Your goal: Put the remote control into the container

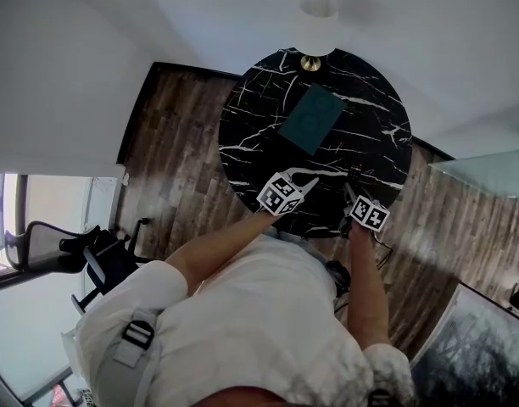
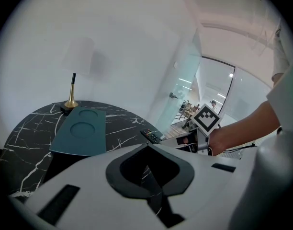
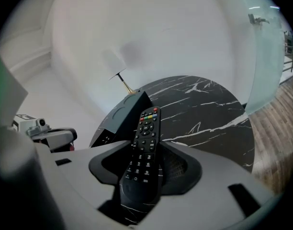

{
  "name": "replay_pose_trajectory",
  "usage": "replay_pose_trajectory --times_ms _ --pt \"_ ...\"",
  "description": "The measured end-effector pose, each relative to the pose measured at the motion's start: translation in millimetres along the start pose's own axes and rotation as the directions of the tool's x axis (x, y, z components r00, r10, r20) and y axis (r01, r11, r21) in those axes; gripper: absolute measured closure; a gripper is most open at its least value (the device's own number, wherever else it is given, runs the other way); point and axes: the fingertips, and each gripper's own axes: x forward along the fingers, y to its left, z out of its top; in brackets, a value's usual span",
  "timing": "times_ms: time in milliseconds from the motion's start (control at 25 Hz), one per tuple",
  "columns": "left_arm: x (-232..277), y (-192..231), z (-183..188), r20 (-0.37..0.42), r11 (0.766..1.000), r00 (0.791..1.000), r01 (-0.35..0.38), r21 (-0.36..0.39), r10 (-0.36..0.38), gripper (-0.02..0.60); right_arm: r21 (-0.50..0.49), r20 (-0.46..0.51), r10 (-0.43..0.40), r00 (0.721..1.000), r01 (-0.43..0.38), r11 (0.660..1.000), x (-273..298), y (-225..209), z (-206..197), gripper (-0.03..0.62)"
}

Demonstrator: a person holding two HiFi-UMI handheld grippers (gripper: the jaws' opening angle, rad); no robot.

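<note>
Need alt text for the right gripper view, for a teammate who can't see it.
The right hand-held gripper grips a black remote control between its jaws. Beyond it lie a round black marble table, a dark teal container and a lamp.

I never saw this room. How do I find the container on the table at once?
Find the round black marble table with white veins. At its far edge stands a lamp with a brass base, and just before it lies the container. It is the only teal thing, flat and rectangular, with two round hollows in its top.
</note>
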Motion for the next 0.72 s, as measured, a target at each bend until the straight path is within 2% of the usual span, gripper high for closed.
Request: replay_pose_trajectory --times_ms 160,360,720 --pt "-12.1 12.9 -3.3 0.003 0.999 0.999 -0.038 0.006 0.038 0.575 -0.028 -0.013 0.056 0.998 -0.057 0.998 13.8 33.5 -0.4 0.404" --pt "-39.7 37.9 -12.8 0.019 0.993 0.993 -0.113 -0.037 0.113 0.575 -0.088 -0.058 0.13 0.99 -0.135 0.987 37.4 83.9 -9.3 0.404" --pt "-106.5 86.9 -35.0 0.05 0.958 0.963 -0.256 -0.126 0.264 0.575 -0.177 -0.175 0.247 0.953 -0.277 0.944 79.8 177.6 -36.3 0.404"
